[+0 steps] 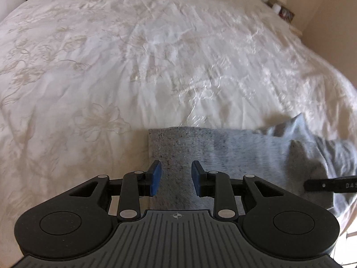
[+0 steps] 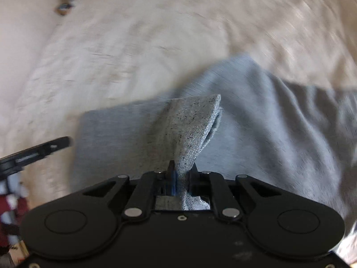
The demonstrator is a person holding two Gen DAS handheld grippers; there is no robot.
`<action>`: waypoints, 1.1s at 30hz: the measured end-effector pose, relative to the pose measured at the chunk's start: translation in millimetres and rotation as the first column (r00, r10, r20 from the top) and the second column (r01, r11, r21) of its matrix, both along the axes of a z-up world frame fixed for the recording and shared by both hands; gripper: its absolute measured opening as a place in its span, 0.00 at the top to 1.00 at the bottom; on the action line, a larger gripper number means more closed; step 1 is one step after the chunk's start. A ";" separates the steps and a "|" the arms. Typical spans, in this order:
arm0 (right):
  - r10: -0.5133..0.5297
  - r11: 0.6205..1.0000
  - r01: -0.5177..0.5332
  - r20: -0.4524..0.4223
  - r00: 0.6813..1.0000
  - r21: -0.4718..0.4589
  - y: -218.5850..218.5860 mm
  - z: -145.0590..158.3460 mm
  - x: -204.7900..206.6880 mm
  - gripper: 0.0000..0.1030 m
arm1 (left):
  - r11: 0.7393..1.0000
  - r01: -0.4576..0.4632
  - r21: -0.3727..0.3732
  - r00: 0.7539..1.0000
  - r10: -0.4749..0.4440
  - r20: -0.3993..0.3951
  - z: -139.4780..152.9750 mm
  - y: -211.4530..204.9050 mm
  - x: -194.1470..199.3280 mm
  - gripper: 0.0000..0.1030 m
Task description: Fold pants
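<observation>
Grey pants (image 2: 256, 120) on bed (image 1: 156, 55) | right hand-held gripper (image 2: 181, 172) pinches them | left hand-held gripper (image 1: 176, 176) agape

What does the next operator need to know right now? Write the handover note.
Right gripper: shut on a bunched edge of the grey pants, lifting that bit off the bedspread.
Left gripper: its blue pads stand apart with a flat corner of the pants lying between them; they do not seem to press on the cloth.
Pants: on the near part of the bed, flat on one side, rumpled on the other.
Done: one edge picked up. The view is blurred, so how many folds exist is unclear.
Left: grip the second corner, carry both over, lay flat, smooth.
</observation>
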State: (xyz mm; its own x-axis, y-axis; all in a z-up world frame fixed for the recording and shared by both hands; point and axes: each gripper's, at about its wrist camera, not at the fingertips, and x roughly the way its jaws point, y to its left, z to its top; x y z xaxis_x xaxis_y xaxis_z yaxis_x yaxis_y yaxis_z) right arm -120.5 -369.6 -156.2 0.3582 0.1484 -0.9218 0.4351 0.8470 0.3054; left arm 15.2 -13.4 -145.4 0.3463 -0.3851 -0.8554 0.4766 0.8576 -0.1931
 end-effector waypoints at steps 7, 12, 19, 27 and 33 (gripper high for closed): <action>-0.039 0.998 0.035 -0.069 0.997 -0.058 11.5 -24.8 5.4 0.78 | 0.997 0.001 0.080 0.999 0.002 -0.036 -38.7 -4.2 31.3 0.62; -0.091 0.992 0.084 -0.075 0.993 -0.090 9.1 -22.5 -2.5 0.62 | 0.994 0.002 0.107 0.999 -0.007 0.043 -23.7 -2.8 35.9 0.62; -0.163 0.972 0.157 -0.019 0.987 -0.178 20.1 6.7 -25.9 0.50 | 0.991 0.119 0.065 0.991 -0.123 0.052 -9.3 3.0 9.8 0.61; -0.246 0.957 0.230 -0.075 0.966 -0.177 20.9 5.6 -35.3 0.50 | 0.988 0.132 0.082 0.991 -0.130 -0.024 -16.2 3.7 8.4 0.61; -0.220 0.951 0.235 0.097 0.971 -0.202 11.7 44.5 -14.6 0.50 | 0.984 0.180 0.002 0.983 -0.179 0.040 2.6 -25.2 17.6 0.60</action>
